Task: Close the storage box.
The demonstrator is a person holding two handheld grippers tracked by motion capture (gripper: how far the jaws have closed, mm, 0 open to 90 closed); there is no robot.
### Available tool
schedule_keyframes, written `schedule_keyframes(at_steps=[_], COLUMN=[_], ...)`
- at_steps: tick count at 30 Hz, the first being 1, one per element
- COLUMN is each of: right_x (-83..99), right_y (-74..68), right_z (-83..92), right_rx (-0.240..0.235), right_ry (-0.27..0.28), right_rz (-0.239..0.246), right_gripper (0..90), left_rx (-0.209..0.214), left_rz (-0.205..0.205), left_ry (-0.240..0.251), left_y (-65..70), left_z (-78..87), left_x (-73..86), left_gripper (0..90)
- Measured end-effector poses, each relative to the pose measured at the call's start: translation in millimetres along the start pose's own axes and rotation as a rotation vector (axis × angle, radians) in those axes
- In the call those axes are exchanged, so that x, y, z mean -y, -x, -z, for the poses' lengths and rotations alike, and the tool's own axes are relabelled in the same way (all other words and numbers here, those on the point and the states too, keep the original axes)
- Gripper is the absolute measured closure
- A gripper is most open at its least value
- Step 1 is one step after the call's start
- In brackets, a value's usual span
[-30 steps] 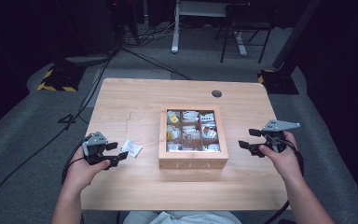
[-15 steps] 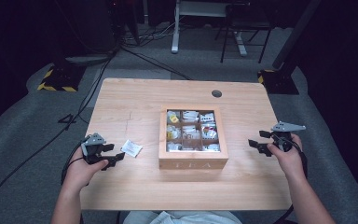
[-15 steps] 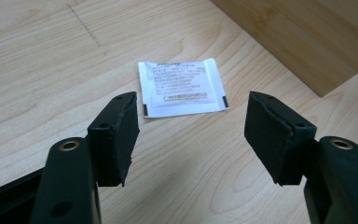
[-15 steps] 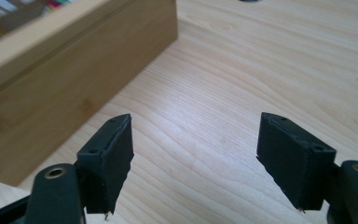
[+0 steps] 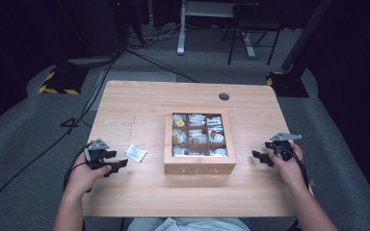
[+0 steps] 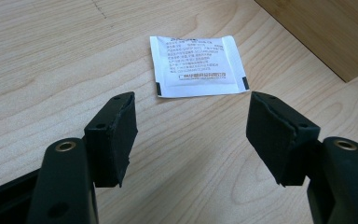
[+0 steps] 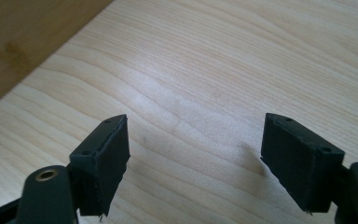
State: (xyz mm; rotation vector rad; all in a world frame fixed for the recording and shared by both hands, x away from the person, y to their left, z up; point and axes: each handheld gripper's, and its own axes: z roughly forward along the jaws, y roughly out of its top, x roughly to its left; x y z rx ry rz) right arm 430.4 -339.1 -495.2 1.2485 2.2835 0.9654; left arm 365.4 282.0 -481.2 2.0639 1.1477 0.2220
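Lying just beyond spread left fingers (image 6: 116, 135): sachet (image 6: 198, 66)

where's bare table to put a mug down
Free: the far strip between the tea box and the cable hole, and the near edge below the box. Tighter: between left gripper and box, where a white sachet lies.

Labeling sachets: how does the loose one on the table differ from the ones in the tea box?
The loose sachet lies alone and flat on the bare table, beside the tea box; the boxed sachets sit packed in its compartments. The loose one is plain white with small print; some boxed ones show yellow or dark marks. Both are small packets.
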Motion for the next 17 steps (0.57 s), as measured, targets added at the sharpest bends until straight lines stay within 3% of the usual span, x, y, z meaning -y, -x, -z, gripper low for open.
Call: schedule_keyframes(at_steps=[6, 8, 13, 17], right_x=[3.3, 6.1, 6.5, 6.4], right_y=[-2.0, -3.2, -4.3, -4.6], right_z=[-3.9, -6.1, -6.4, -7.3], right_rx=[0.011, 0.02, 0.031, 0.072], right_ry=[0.011, 0.033, 0.029, 0.01], right_rz=[-0.002, 0.0, -0.007, -0.046], right_gripper=[22.6, 17.2, 13.3, 5.1], left_rx=[0.002, 0.001, 0.003, 0.007], left_rz=[0.011, 0.012, 0.002, -0.007], left_ry=[-0.002, -0.004, -0.006, 0.002], left_y=[0.6, 0.8, 2.1, 3.3], left_z=[-2.3, -2.6, -2.9, -2.9], left_x=[0.9, 0.9, -0.2, -2.3], left_gripper=[33.5, 33.5, 33.5, 33.4])
